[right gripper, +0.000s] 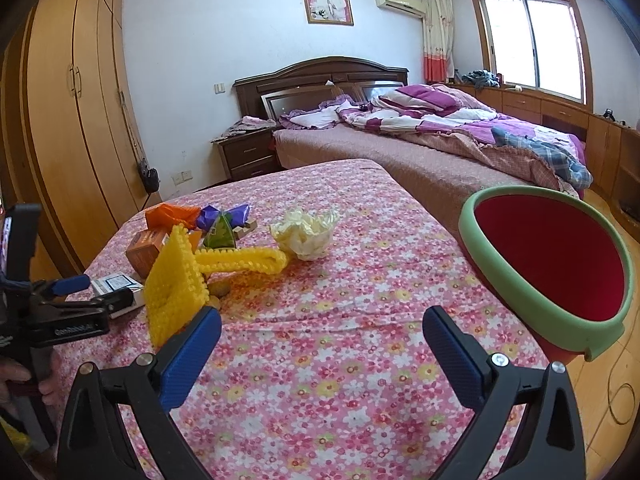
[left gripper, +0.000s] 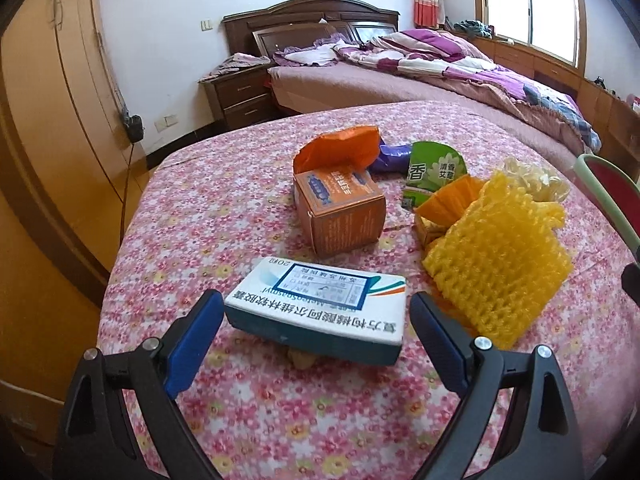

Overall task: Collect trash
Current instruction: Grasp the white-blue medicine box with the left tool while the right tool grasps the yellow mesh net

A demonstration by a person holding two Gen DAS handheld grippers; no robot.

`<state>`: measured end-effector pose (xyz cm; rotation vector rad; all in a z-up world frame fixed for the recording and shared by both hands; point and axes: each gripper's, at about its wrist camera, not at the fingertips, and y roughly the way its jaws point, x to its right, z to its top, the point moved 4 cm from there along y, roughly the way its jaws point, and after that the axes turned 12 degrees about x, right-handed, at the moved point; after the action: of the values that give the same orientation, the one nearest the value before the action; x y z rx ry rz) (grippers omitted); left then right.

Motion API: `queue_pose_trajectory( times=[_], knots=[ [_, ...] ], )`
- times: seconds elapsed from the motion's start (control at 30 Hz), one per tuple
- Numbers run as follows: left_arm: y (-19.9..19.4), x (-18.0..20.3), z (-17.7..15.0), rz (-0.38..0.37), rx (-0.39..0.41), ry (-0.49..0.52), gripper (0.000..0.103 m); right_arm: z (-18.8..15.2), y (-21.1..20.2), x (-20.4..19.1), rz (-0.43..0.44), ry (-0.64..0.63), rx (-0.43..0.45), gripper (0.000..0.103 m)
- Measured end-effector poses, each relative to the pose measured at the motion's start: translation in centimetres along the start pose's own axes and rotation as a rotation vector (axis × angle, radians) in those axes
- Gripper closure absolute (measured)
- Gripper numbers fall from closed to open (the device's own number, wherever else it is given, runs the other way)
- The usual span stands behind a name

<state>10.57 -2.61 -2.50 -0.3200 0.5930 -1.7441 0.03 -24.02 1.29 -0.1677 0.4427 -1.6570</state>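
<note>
Left wrist: white-and-teal medicine box (left gripper: 320, 312), unopened.

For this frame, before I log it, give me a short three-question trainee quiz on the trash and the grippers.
1. True or false: the left gripper is clamped shut on the white medicine box.
2. Which item lies farthest toward the red bin? A) orange box B) crumpled white paper C) purple wrapper
3. Fill in: the right gripper holds ____.

Key: 1 false, the jaws stand open on either side of the box; 2 B; 3 nothing.
</note>
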Motion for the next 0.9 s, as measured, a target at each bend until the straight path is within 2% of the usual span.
queue_pose_trajectory(
  times=[0.07, 0.13, 0.2, 0.37, 0.63, 0.7, 0.9],
  knots=[
    [0.3, -0.2, -0.1, -0.013, -0.008, -0.012, 0.023, 0.2, 0.3, -0.3, 0.007, 0.002, -0.011, 0.0],
    [0.5, -0.5, -0.1, -0.033, -0.013, -0.037, 0.04, 0.4, 0.5, -0.7, 0.015, 0.008, -0.024, 0.0],
    [0.4, -0.8, -0.2, -0.053, -0.012, -0.063, 0.047, 0.6, 0.8, -1.1, 0.033, 0.024, -0.031, 0.0],
    [0.6, -1.7, 0.0, -0.084, -0.014, -0.106, 0.048, 0.9, 1.8, -2.6, 0.073, 0.047, -0.072, 0.0],
    [2.0, -6.1, 0.6, 0.014, -0.038, -0.166, 0.048, 1.0, 3.8, -5.7, 0.105, 0.001, -0.146, 0.001],
    [2.3, -7.0, 0.7, 0.018, -0.05, -0.191, 0.048, 0.7, 4.4, -6.6, 0.118, -0.015, -0.166, 0.008],
    [2.9, -7.8, 0.9, -0.009, -0.082, -0.25, 0.045, -0.1, 5.9, -7.9, 0.155, -0.008, -0.225, 0.044]
  ],
)
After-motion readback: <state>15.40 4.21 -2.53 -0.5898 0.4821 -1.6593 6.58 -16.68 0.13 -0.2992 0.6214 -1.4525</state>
